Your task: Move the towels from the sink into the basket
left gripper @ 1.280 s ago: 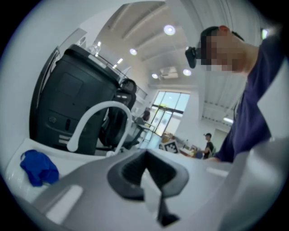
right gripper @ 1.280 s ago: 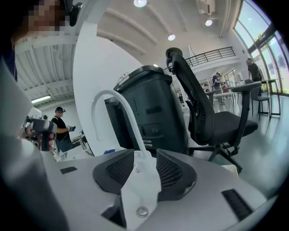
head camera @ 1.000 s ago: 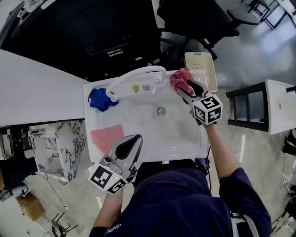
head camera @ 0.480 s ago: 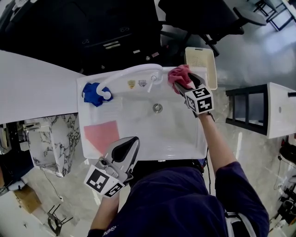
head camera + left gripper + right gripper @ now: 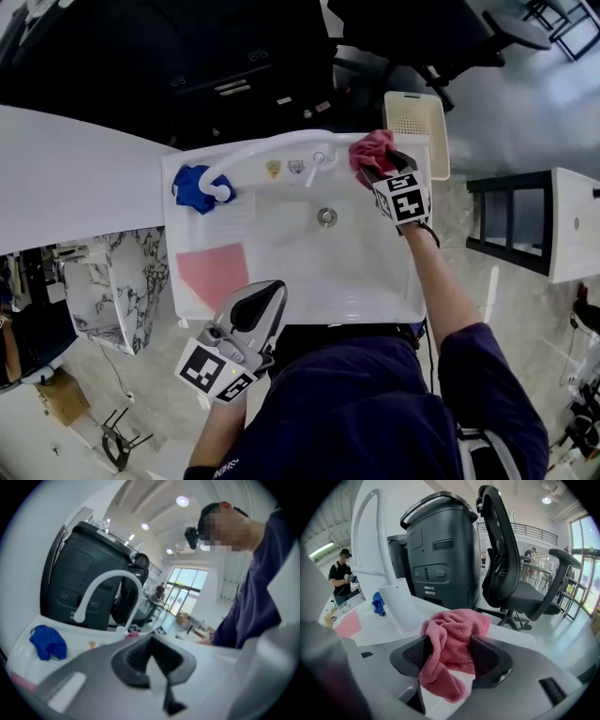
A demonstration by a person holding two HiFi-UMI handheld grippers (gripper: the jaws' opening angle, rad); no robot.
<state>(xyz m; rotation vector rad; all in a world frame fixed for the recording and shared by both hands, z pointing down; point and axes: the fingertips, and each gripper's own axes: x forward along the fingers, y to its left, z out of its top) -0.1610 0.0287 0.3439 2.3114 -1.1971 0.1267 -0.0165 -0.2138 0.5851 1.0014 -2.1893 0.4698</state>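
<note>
Where the head view looks steeply down on the white sink (image 5: pixel 309 272), the red towel (image 5: pixel 370 145) is seen crumpled on the rim at the 1 o'clock corner, just beside the cream basket (image 5: pixel 412 117). Its near side is covered by the right gripper (image 5: pixel 375 167), so the contact there cannot be judged. A blue towel (image 5: pixel 194 187) is bunched at 10 o'clock by the tap (image 5: pixel 272 150), and a pink towel (image 5: pixel 214 274) is laid flat in the basin at 8 o'clock. The left gripper (image 5: pixel 270 295) is held at the near rim, at 6 o'clock. Against the earlier frames, the right gripper is shown smaller, lowered toward the rim. The red towel is found at the same corner, and the left gripper is hardly shifted.

In the left gripper view, the left gripper (image 5: pixel 151 641) is seen clenched, pad against pad, with nothing in it. The blue towel (image 5: pixel 48 641) is plain at 9 o'clock. Only a scrap of the red towel (image 5: pixel 132 633) is shown above the jaws, and the pink towel (image 5: pixel 18 680) is cut to a blurred sliver at 8 o'clock.

In the right gripper view, the jaws of the right gripper (image 5: pixel 450 660) are stood wide, having just been opening. The red towel (image 5: pixel 454 634) is left loose between them, released on the sink rim, and part of the left pad is hidden by its hanging fold. The blue towel (image 5: pixel 378 603) and the pink towel (image 5: pixel 348 624) are seen small at 9 o'clock, past the tap (image 5: pixel 370 536).
</note>
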